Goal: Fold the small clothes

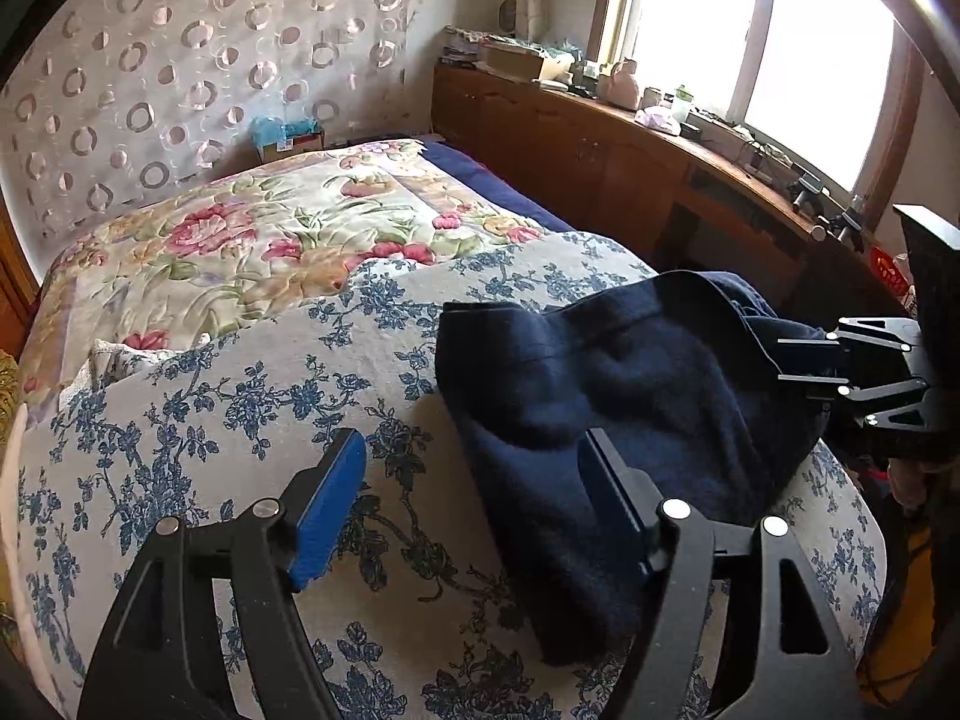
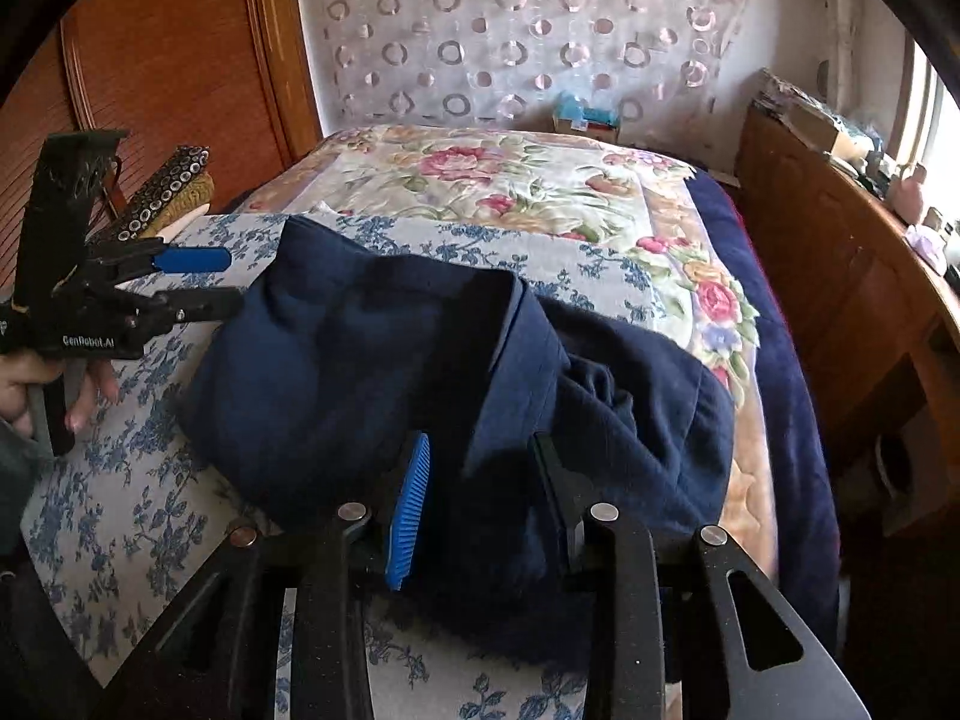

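A navy blue garment (image 1: 600, 396) lies crumpled on the blue-flowered bedspread (image 1: 240, 420). My left gripper (image 1: 474, 480) stands wide open at the garment's left edge. Its right finger rests on the cloth and its blue left pad (image 1: 327, 510) is over bare bedspread. In the right wrist view the garment (image 2: 360, 360) bulges up, with a folded edge across its middle. My right gripper (image 2: 483, 498) is partly open over its near end, with navy cloth lying loose between the pads. The left gripper (image 2: 234, 281) shows there at the garment's far left, and the right gripper (image 1: 780, 360) shows at its right side.
A pink-flowered quilt (image 1: 270, 240) covers the far half of the bed. A wooden cabinet (image 1: 570, 138) loaded with clutter runs under the window on the right. A wooden wardrobe (image 2: 168, 60) stands on the left. A person's hand (image 2: 24, 384) grips the left tool.
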`<state>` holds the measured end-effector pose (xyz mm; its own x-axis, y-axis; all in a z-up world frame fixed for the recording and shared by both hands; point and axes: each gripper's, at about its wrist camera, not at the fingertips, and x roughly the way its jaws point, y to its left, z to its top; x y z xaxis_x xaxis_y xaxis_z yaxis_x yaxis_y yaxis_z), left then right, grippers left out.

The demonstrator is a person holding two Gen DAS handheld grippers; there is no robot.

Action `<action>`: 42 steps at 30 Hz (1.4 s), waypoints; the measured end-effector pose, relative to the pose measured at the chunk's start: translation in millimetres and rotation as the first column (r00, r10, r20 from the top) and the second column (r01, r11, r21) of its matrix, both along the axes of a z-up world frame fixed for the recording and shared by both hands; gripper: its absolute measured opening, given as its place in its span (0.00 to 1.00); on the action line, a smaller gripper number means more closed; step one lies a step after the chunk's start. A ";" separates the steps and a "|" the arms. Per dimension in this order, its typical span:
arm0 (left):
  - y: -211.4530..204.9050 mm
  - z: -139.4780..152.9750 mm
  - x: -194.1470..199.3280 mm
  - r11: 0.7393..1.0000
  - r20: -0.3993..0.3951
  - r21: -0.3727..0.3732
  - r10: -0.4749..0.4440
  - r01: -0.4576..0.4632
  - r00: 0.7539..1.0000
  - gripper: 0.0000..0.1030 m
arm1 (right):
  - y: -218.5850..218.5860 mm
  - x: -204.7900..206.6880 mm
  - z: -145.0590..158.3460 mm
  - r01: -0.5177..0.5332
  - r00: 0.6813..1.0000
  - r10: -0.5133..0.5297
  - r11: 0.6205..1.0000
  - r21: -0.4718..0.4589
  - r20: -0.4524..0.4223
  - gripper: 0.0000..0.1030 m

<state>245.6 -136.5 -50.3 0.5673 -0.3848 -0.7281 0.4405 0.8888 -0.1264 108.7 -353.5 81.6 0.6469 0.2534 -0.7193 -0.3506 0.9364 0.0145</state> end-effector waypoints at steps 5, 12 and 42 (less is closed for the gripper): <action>-0.8 0.0 -1.0 1.000 0.005 0.000 -0.004 0.004 1.000 0.72 | 4.1 0.7 1.3 -0.011 1.000 0.010 0.999 -0.049 -0.014 0.35; -1.7 -1.9 -1.7 1.000 0.003 0.003 -0.007 0.007 1.000 0.72 | -2.2 22.9 21.2 -0.036 0.998 0.038 0.998 -0.054 0.043 0.02; -11.0 -32.7 59.8 0.999 -0.103 -0.022 -0.038 0.036 0.994 0.72 | -89.8 29.2 -7.3 0.227 0.974 -0.228 0.970 0.082 -0.002 0.69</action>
<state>305.5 -147.4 -83.0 0.4748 -0.4195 -0.7737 0.4570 0.8688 -0.1906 137.9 -443.4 74.2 0.6995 0.1565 -0.6973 -0.1290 0.9873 0.0922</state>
